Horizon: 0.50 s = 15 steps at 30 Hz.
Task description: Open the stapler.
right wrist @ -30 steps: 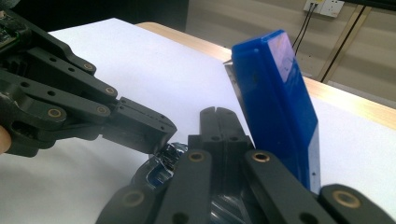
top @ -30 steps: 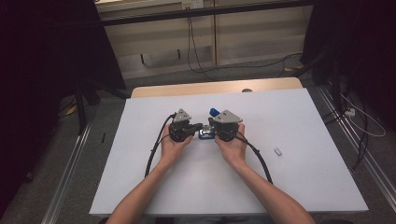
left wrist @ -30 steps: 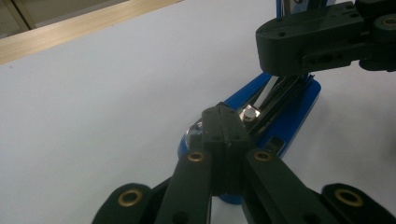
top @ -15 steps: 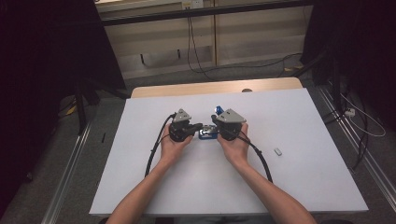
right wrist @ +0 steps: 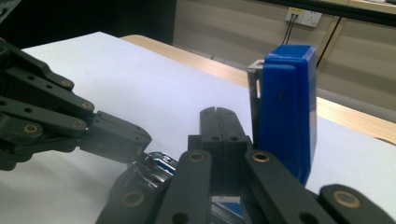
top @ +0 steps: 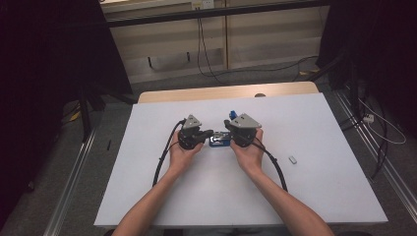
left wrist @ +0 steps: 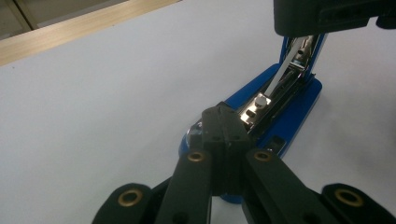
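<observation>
A blue stapler (top: pixel 218 142) lies on the white table (top: pixel 305 123) between both hands, its blue lid (right wrist: pixel 287 112) swung upright and its metal magazine (left wrist: pixel 268 105) bared. My left gripper (left wrist: pixel 222 122) is shut with nothing between its jaws, its tips resting on the front end of the magazine. In the high view the left gripper (top: pixel 209 133) points right at the stapler. My right gripper (right wrist: pixel 218 125) is shut and empty, just left of the raised lid and above the magazine (right wrist: pixel 154 168). Seen from above, the right gripper (top: pixel 227 133) faces the left one.
A small white piece (top: pixel 293 159) lies on the table to the right of the right hand. A wooden strip (top: pixel 221 92) runs along the table's far edge. Black cables (top: pixel 164 155) trail from both grippers toward the person. Metal rails (top: pixel 74 182) flank the table on the floor.
The right hand and its gripper have shifted slightly to the right. The left gripper and the stapler stay where they were.
</observation>
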### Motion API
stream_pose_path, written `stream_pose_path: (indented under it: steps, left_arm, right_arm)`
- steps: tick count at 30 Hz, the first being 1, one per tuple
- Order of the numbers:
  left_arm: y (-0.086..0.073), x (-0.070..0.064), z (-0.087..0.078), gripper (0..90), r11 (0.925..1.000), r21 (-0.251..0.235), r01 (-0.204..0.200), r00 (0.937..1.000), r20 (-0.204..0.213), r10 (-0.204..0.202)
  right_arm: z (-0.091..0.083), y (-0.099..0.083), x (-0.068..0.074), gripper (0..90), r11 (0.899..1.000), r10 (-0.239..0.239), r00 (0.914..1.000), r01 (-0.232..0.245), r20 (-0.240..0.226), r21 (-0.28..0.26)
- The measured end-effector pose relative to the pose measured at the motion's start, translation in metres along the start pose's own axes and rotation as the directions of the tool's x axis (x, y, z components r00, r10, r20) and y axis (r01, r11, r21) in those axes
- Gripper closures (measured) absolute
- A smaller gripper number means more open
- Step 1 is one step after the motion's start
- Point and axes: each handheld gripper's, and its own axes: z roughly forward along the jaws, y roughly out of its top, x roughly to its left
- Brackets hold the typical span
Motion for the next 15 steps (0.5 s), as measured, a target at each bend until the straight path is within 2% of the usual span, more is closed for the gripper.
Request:
stream_pose_path:
  steps: [4, 11, 15]
  left_arm:
    - [0.000, 0.000, 0.000, 90.0, 0.9999, 0.003, -0.011, 0.9999, -0.006, 0.011]
    - [0.000, 0.000, 0.000, 90.0, 1.0000, 0.002, 0.006, 1.0000, -0.001, -0.006]
    - [0.000, -0.001, 0.000, 90.0, 1.0000, 0.005, -0.006, 0.9999, -0.009, 0.006]
  right_arm:
    - [-0.003, 0.000, -0.004, 90.0, 1.000, 0.001, 1.0000, -0.001, 0.005, 0.000]
    - [-0.008, 0.002, -0.011, 90.0, 1.000, -0.007, 0.9998, 0.007, 0.018, -0.003]
    - [-0.010, 0.002, -0.014, 90.0, 1.000, -0.012, 0.9996, 0.012, 0.024, -0.002]
